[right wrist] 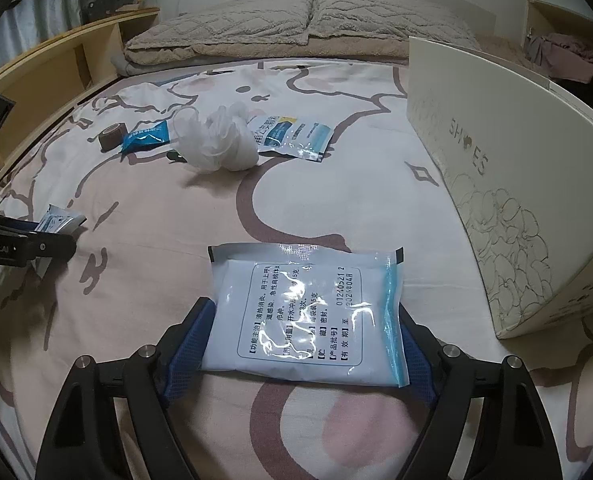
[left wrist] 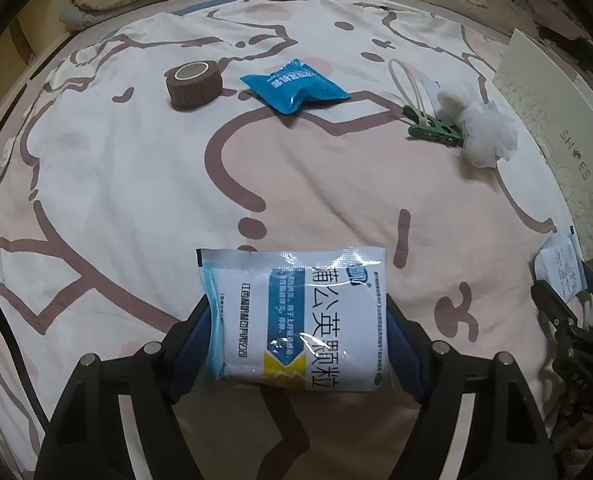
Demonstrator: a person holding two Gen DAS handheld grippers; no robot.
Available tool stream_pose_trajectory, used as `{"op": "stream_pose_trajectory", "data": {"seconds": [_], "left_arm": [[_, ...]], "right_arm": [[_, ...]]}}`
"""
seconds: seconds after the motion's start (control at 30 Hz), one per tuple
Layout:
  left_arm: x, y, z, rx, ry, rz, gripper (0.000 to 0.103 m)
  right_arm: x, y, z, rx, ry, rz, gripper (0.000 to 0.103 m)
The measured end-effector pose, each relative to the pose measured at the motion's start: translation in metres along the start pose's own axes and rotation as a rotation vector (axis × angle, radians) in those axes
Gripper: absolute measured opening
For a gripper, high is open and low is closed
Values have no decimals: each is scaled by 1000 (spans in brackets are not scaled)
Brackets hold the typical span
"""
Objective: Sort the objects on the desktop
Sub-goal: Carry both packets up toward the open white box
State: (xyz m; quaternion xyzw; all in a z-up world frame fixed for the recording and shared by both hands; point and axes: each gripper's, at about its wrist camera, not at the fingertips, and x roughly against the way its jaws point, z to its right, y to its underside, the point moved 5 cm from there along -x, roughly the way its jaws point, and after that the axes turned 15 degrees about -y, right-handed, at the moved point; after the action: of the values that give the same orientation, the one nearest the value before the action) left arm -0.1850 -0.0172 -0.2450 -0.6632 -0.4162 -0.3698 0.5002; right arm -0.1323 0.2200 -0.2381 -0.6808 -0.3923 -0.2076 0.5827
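In the left wrist view my left gripper point(left wrist: 298, 308) is shut on a white and blue medicine sachet point(left wrist: 296, 320); both blue pads press on its side edges just above the patterned bed sheet point(left wrist: 136, 184). In the right wrist view my right gripper point(right wrist: 302, 308) is shut on a second sachet point(right wrist: 304, 312), printed back up, held the same way by its edges. The right gripper's sachet point(left wrist: 562, 270) also shows at the right edge of the left wrist view. The left gripper's sachet point(right wrist: 58, 220) shows at the left edge of the right wrist view.
Further up the bed lie a brown bandage roll point(left wrist: 194, 82), a blue packet point(left wrist: 294, 86), a green clip point(left wrist: 436, 130), a white mesh puff point(right wrist: 220, 140) and a third sachet point(right wrist: 296, 136). A white shoe box point(right wrist: 516, 184) stands at the right. Pillows point(right wrist: 308, 20) lie at the head, and a wooden shelf point(right wrist: 56, 64) runs along the left.
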Motion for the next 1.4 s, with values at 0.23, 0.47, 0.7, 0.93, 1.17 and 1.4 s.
{"op": "stream_pose_trajectory", "data": {"seconds": [0.23, 0.47, 0.7, 0.93, 1.17, 1.4], "left_arm": [[5, -1, -7, 11, -3, 20, 78], [16, -7, -6, 11, 0, 63, 78], [27, -12, -3, 6, 3, 101, 78], [44, -19, 0, -9, 9, 158, 78], [66, -25, 1, -10, 25, 215, 78], [92, -32, 2, -10, 48, 282, 78]], "right_arm": [[8, -5, -5, 17, -8, 14, 82], [14, -7, -10, 25, -11, 18, 82], [20, -9, -11, 28, -10, 22, 82], [38, -17, -14, 29, -16, 54, 82], [58, -25, -19, 43, -20, 83, 82], [77, -32, -21, 46, -23, 112, 82]]}}
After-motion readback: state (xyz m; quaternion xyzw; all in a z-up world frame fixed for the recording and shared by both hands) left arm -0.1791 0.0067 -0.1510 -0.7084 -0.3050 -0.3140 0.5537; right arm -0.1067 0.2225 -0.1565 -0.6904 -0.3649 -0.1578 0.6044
